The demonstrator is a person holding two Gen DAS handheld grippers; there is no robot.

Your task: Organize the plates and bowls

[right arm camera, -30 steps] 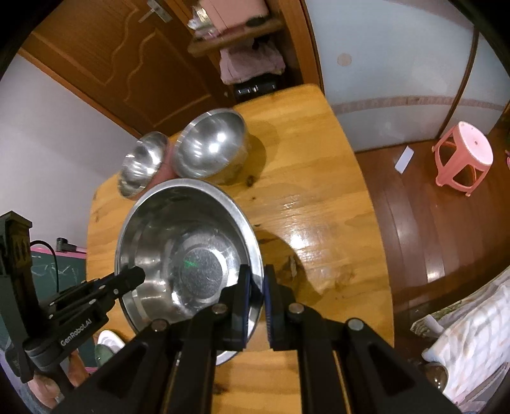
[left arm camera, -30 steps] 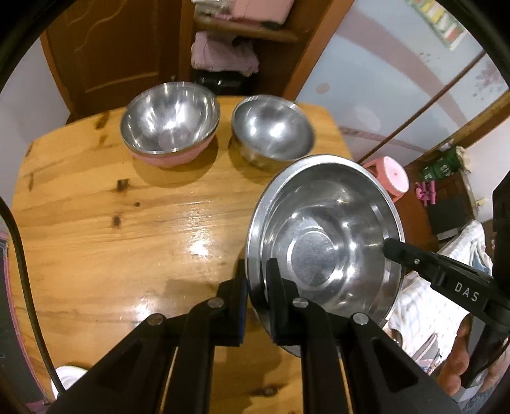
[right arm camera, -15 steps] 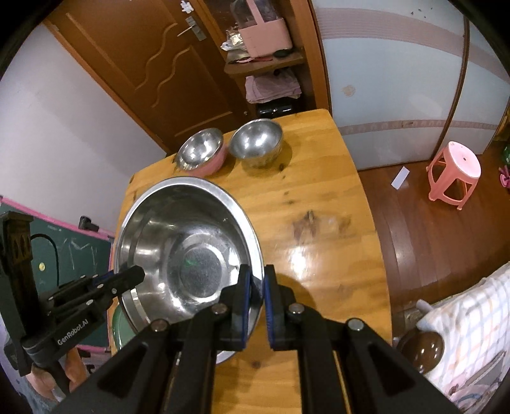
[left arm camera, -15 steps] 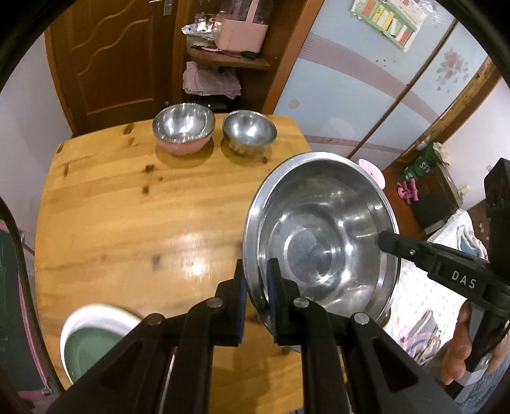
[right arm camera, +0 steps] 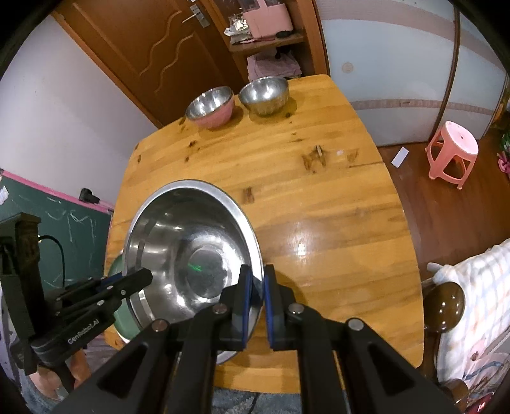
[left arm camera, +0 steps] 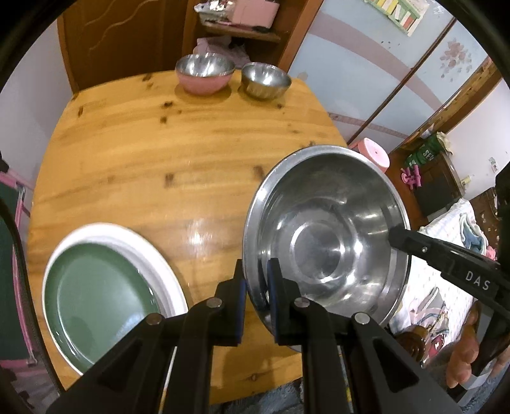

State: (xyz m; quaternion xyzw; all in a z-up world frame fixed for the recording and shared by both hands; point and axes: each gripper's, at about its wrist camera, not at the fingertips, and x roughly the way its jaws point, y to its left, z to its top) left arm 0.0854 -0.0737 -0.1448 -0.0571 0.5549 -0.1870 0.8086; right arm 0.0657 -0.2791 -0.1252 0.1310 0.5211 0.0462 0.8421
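A large steel bowl hangs above the near part of the wooden table, carried by both grippers. My left gripper is shut on its left rim, and my right gripper is shut on the opposite rim. The right gripper's fingers show across the bowl in the left wrist view. A green plate on a white plate lies at the table's near left corner, partly under the bowl's edge. A pink steel-lined bowl and a small steel bowl stand side by side at the far edge.
A pink stool stands on the floor right of the table. A wooden door and a shelf with pink items lie behind it. A green chalkboard is at the left, checked bedding at the right.
Both grippers have drawn back from the far bowls with the large bowl between them. The two small bowls look farther away, and the green plate has come into view at the near left.
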